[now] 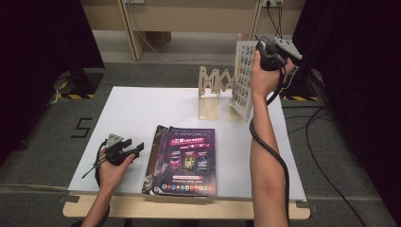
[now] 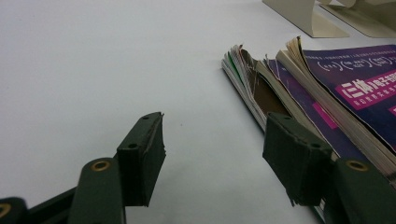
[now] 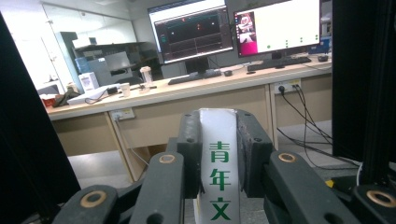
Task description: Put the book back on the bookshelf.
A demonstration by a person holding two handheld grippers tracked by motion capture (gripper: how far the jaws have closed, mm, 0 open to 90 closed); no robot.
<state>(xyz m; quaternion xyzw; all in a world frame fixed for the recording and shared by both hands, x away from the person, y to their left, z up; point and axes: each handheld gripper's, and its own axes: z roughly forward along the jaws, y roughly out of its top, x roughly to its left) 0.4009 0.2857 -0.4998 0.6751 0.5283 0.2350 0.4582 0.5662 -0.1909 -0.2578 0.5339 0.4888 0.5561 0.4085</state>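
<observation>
I see open counter point(image 1: 127, 113) left of the magazine stack point(image 1: 182, 161). The wooden rack point(image 1: 215, 90) and the upright magazine point(image 1: 242, 80) block the far right.

Left gripper point(image 1: 135, 147): black body, grey three-cornered plate on top, thin black cable trailing off behind. Jaws dark green-black bars with brass-ringed screw holes; rectangular pads point(image 2: 142, 156) of dark, layered rubber, edges rough. Right gripper point(image 1: 261, 47): same black build and grey plate, thick black cable looped along the forearm. Its pads point(image 3: 189, 154) blocky, same brass-ringed holes. Forearms bare, no sleeves.
</observation>
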